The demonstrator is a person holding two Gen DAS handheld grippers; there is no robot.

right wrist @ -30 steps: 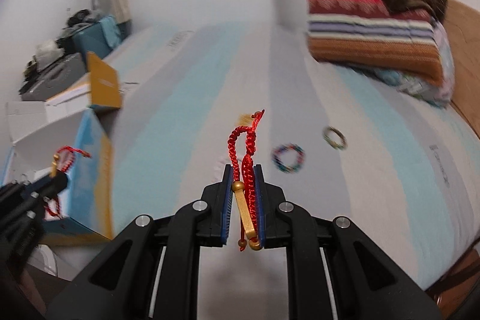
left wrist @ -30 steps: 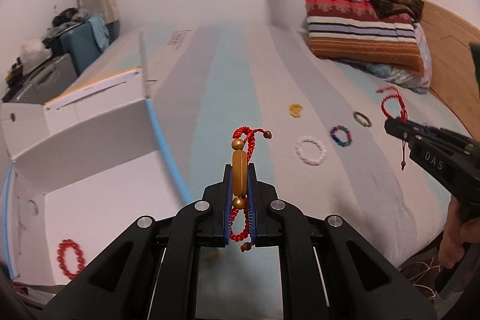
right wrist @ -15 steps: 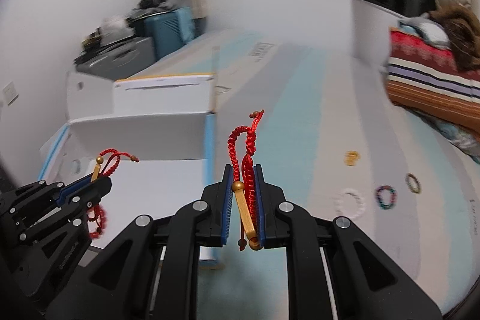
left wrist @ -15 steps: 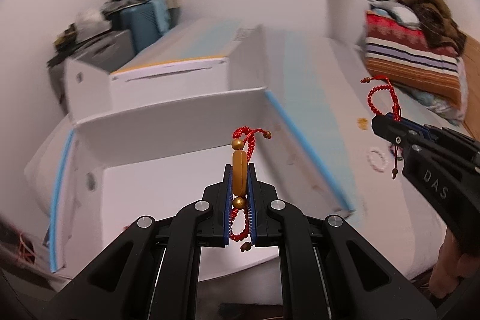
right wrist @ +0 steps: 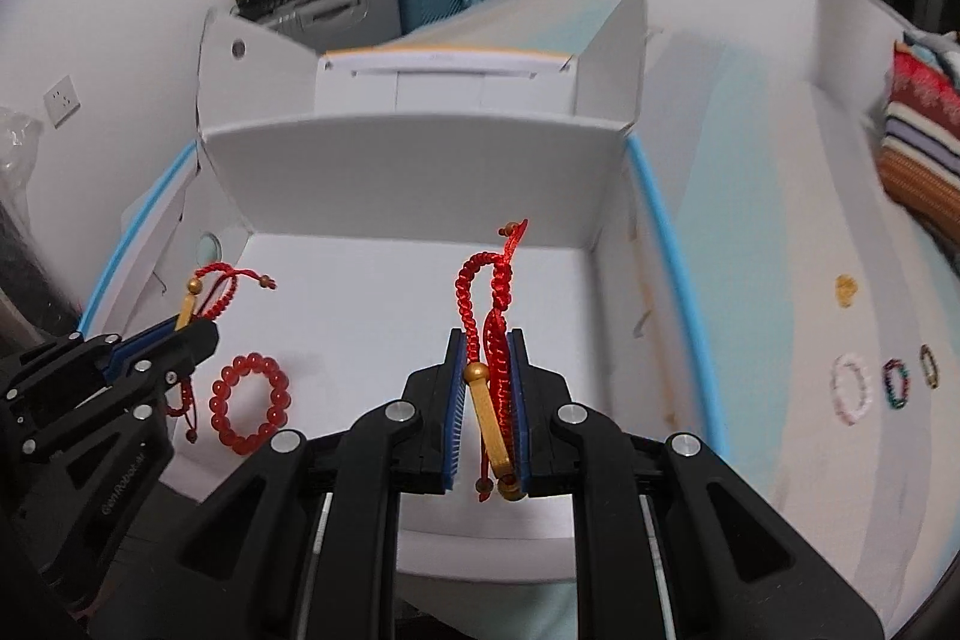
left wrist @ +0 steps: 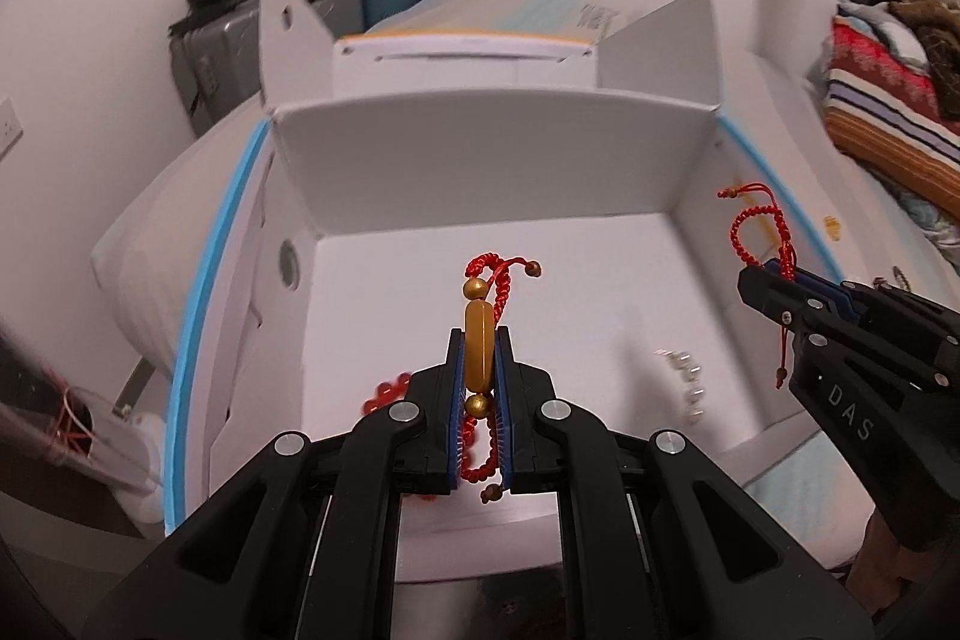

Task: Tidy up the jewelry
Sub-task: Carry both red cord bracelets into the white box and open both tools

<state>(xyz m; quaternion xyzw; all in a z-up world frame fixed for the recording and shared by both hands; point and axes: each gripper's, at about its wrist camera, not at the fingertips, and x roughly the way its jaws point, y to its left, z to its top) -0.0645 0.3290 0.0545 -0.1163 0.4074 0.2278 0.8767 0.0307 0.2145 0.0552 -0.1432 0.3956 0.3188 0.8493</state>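
**Both bracelets poised over the open box**

Left wrist view: the left gripper [left wrist: 480, 388] is clamped on a red cord bracelet with a gold bar [left wrist: 480, 340], its long axis running straight along the fingers, knotted loop pointing forward. Directly ahead and below lies the floor of the white box [left wrist: 384, 172], so the drop is simply downward. A red bead bracelet [left wrist: 384, 394] shows partly behind the left finger, and a small silvery piece [left wrist: 684, 376] rests on the box floor to the right. The right gripper [left wrist: 774, 280] enters from the right, near the box's right wall, holding a second red cord bracelet [left wrist: 759, 226].

Right wrist view: the right gripper [right wrist: 486, 400] grips that second cord bracelet [right wrist: 489, 334], also lengthwise between the fingers, over the middle of the box floor. The left gripper [right wrist: 192, 325] is at the left, above the red bead bracelet [right wrist: 249, 403]. Both look equally placed to release; four loose pieces remain on the bed [right wrist: 780, 220] to the right, well apart from the box.
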